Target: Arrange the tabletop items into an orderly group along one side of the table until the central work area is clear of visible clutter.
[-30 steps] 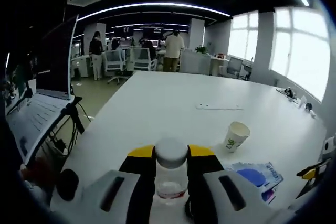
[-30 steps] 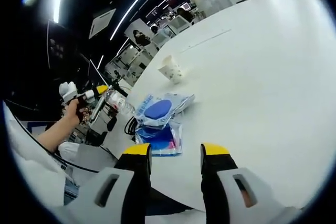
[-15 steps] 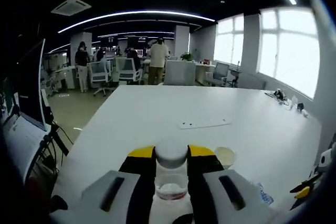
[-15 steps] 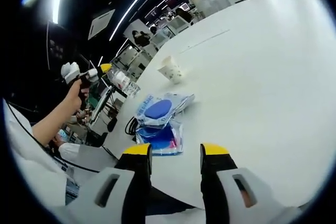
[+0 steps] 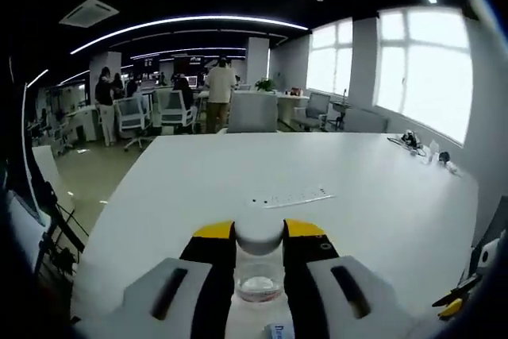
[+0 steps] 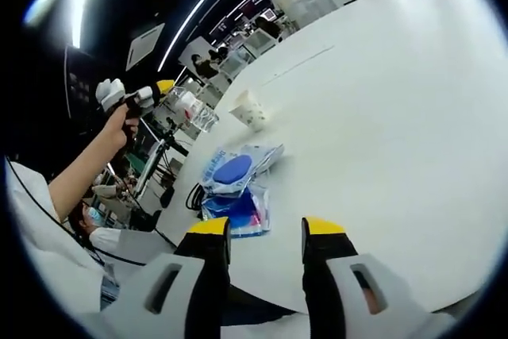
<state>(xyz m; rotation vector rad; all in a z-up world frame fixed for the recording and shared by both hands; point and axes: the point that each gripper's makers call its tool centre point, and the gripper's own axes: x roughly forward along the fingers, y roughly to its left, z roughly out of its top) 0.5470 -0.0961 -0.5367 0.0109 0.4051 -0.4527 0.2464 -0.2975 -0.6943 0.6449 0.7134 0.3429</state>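
My left gripper [image 5: 259, 230] is shut on a clear plastic bottle [image 5: 259, 274] with a white cap, held in the air above the white table [image 5: 238, 172]. The right gripper view shows that same left gripper [image 6: 163, 91] raised in a person's hand, with the bottle [image 6: 195, 112] in its jaws. My right gripper [image 6: 264, 231] is open above the table's near edge with nothing between its fingers. Blue plastic packets [image 6: 235, 174] lie stacked just beyond it. Farther along stands a white paper cup [image 6: 248, 109].
A thin white strip [image 5: 290, 197] lies mid-table. Black cable [image 6: 193, 194] curls beside the packets at the table's edge. Small items [image 5: 413, 140] sit on the far right side. Beyond the table are office chairs, desks and standing people [image 5: 219, 85].
The left gripper has risen with the bottle, so the cup and blue packets have slid out of its view. The right gripper has barely moved.
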